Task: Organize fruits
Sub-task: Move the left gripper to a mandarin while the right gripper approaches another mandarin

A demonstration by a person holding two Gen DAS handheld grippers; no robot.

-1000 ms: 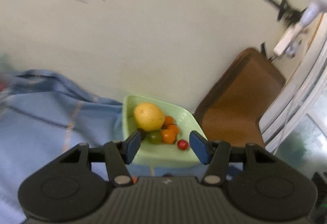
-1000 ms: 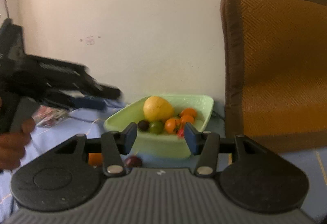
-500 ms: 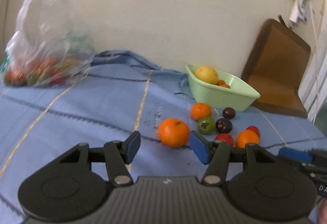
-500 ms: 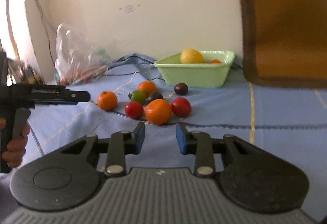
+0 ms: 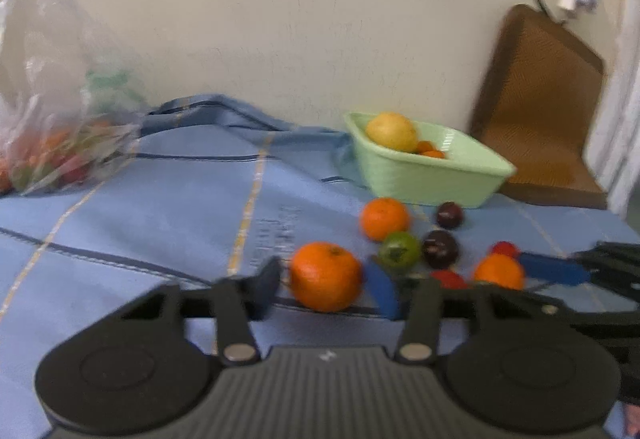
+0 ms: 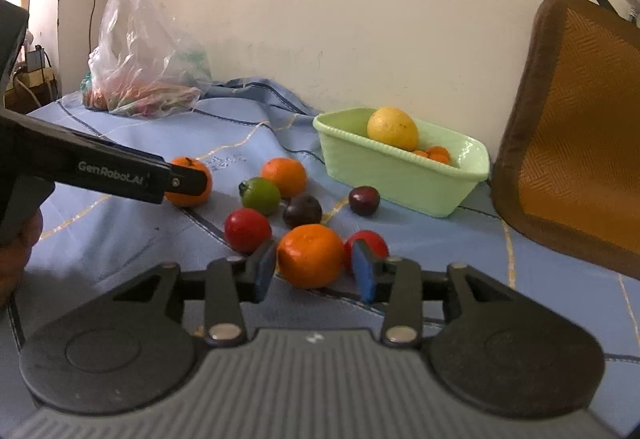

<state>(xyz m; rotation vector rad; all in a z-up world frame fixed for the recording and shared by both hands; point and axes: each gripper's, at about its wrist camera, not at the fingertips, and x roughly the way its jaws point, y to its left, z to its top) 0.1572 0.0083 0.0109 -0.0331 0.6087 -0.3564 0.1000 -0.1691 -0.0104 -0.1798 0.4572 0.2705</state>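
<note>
A pale green basket (image 5: 428, 175) (image 6: 400, 175) holds a yellow fruit (image 6: 393, 128) and small oranges. Loose fruit lies on the blue cloth in front of it: oranges, red tomatoes, a green fruit (image 6: 261, 195) and dark plums (image 6: 364, 200). My left gripper (image 5: 325, 289) is open with its fingers on both sides of an orange (image 5: 325, 276); it also shows in the right wrist view (image 6: 188, 181). My right gripper (image 6: 314, 271) is open around another orange (image 6: 310, 255); it shows at the right edge of the left wrist view (image 5: 560, 271).
A clear plastic bag of produce (image 6: 140, 55) (image 5: 60, 99) sits at the back left by the wall. A brown chair back (image 6: 576, 119) (image 5: 540, 119) stands right of the basket. The blue cloth (image 5: 160, 207) is rumpled near the wall.
Both grippers pulled back from the basket and came down low over the cloth. Each now has an orange between its open fingers. The right gripper's fingers stand wider than half a second ago.
</note>
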